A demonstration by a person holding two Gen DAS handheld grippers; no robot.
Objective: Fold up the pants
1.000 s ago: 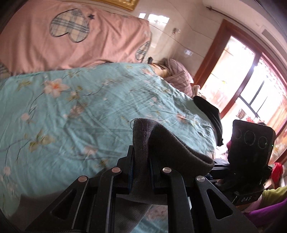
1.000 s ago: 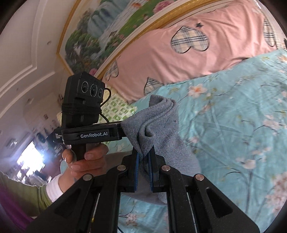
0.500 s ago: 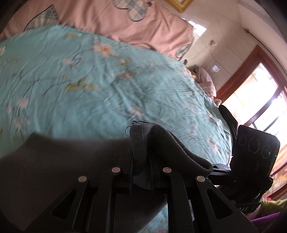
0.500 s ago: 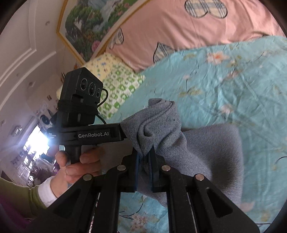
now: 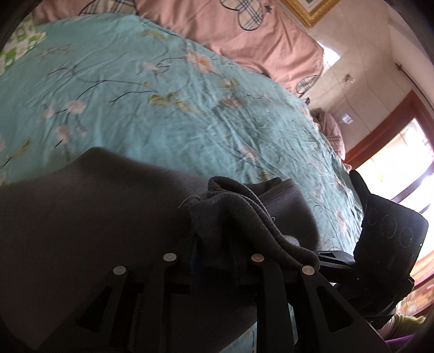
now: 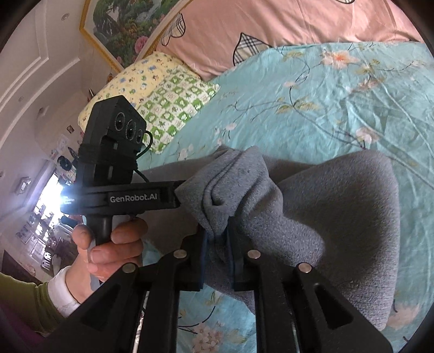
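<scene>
The grey pants [image 5: 89, 217] hang from both grippers above a teal flowered bedsheet [image 5: 162, 95]. My left gripper [image 5: 213, 258] is shut on a bunched edge of the pants, with cloth spreading left and below. My right gripper [image 6: 217, 244] is shut on another bunched edge of the pants [image 6: 339, 211], with cloth draping to the right. The left gripper also shows in the right wrist view [image 6: 173, 199], side on and close to the right one, its tip hidden in the cloth.
A pink quilt with plaid hearts [image 6: 271, 32] lies at the head of the bed. A green and yellow pillow [image 6: 168, 100] sits at the left. A framed painting [image 6: 122, 24] hangs on the wall. A window with a red-brown frame [image 5: 393, 130] is at the right.
Both grippers have tipped down toward the bed with the pants still held. More of the grey cloth now spreads into view over the sheet.
</scene>
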